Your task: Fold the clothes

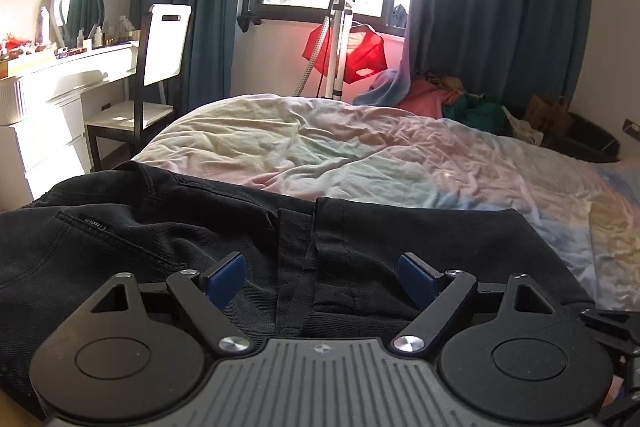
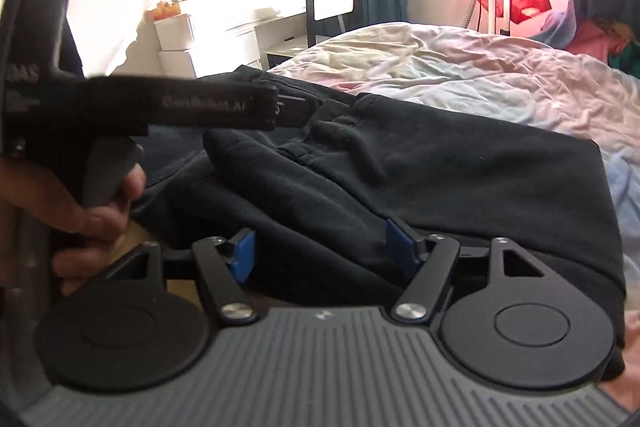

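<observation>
Black jeans (image 1: 160, 227) lie on the near edge of the bed, folded into a broad dark block; they also show in the right wrist view (image 2: 440, 167). My left gripper (image 1: 322, 277) is open, its blue pads (image 1: 226, 277) spread wide just above the jeans near the centre seam. My right gripper (image 2: 320, 251) is open over a rumpled fold of the jeans at the near edge. In the right wrist view the left gripper's body (image 2: 180, 107) and the hand holding it sit at the left, over the jeans.
The bed (image 1: 360, 147) has a crumpled pastel sheet. A pile of coloured clothes (image 1: 448, 99) lies at its far side. A white dressing table (image 1: 60, 79), a chair (image 1: 156, 75) and a garment steamer with a red garment (image 1: 344, 43) stand beyond, below the window.
</observation>
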Demonstrator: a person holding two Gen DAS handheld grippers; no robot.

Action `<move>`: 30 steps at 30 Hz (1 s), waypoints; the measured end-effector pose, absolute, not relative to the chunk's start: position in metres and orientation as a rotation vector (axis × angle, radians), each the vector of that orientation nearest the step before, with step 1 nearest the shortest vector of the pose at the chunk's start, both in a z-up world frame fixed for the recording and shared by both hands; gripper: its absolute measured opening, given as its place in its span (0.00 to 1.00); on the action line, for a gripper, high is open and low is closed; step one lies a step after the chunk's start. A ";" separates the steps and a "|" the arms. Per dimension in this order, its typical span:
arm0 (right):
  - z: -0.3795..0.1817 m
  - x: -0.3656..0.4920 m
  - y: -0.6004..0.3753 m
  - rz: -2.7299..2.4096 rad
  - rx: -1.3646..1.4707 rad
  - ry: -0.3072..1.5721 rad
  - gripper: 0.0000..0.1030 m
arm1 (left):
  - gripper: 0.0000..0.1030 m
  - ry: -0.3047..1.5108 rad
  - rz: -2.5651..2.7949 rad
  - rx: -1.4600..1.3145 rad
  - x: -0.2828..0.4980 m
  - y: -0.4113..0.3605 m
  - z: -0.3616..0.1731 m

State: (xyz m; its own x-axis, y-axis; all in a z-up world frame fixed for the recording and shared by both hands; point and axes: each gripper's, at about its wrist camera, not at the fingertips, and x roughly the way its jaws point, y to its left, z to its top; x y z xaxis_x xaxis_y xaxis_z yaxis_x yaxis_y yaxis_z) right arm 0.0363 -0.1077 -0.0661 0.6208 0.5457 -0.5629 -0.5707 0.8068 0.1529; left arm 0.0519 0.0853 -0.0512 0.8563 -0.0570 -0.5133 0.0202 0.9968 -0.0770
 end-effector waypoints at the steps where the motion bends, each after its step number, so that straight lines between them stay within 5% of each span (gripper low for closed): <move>1: -0.059 0.031 -0.119 0.639 -0.006 0.628 0.68 | 0.83 0.544 -0.044 -0.052 0.052 0.082 -0.053; 11: -0.045 0.024 -0.177 0.286 0.070 0.481 0.68 | 0.83 0.653 -0.054 0.084 0.055 0.057 -0.079; 16: -0.081 0.057 -0.183 0.204 0.121 0.624 0.68 | 0.83 0.655 -0.040 0.114 0.054 0.053 -0.085; 30: -0.096 0.066 -0.182 0.200 0.094 0.642 0.71 | 0.85 0.661 -0.022 0.073 0.051 0.057 -0.083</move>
State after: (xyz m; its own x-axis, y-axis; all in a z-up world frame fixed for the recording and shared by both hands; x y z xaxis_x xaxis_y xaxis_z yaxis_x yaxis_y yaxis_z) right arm 0.0657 -0.1824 -0.0961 0.7823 0.2144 -0.5848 -0.1565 0.9764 0.1485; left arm 0.0508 0.0572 -0.0834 0.7890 0.0025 -0.6144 0.0440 0.9972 0.0606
